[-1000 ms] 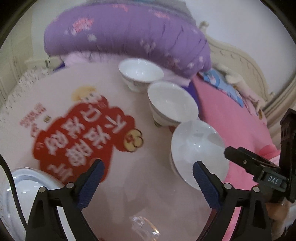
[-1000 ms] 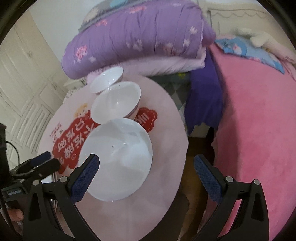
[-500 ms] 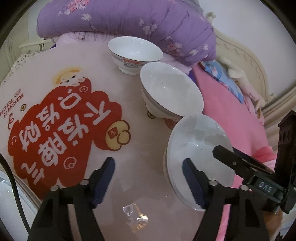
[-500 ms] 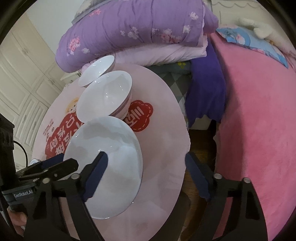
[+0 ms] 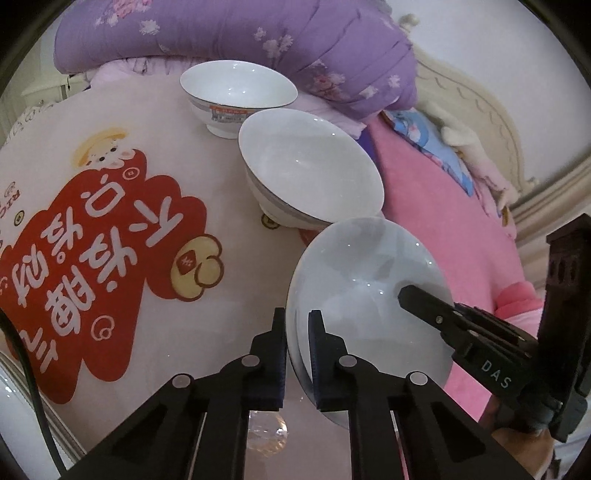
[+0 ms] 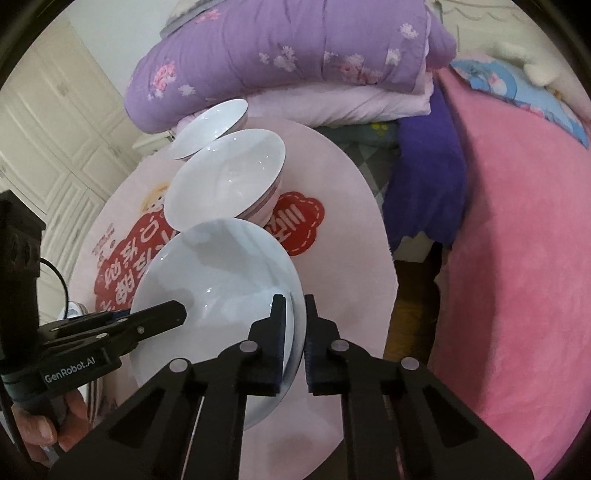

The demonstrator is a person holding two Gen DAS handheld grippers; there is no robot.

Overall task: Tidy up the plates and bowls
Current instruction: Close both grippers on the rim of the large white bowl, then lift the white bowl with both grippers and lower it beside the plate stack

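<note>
Three white bowls stand in a row on the round pink table [image 5: 122, 110]: a small far bowl [image 5: 236, 88], a middle bowl [image 5: 310, 170] and a wide near bowl [image 5: 362, 280] [image 6: 221, 280]. My left gripper [image 5: 297, 325] has its jaws closing on the near bowl's left rim, the rim pinched between the pads. My right gripper [image 6: 295, 310] has its jaws closing on the same bowl's right rim, which stands between its pads. Each gripper shows in the other's view: the right gripper [image 5: 410, 295] and the left gripper [image 6: 177, 310], held by a hand [image 6: 44, 424].
A white plate [image 5: 11, 417] lies at the table's near left edge. A purple quilt [image 5: 258, 33] is piled behind the table. A pink bed [image 6: 517, 258] lies to the right across a narrow floor gap [image 6: 410, 314]. Cream cupboard doors [image 6: 55, 122] stand at left.
Both grippers went from wide open to closed on the near bowl's rim. The left gripper moved forward and down toward the bowl; the right one stayed nearly in place.
</note>
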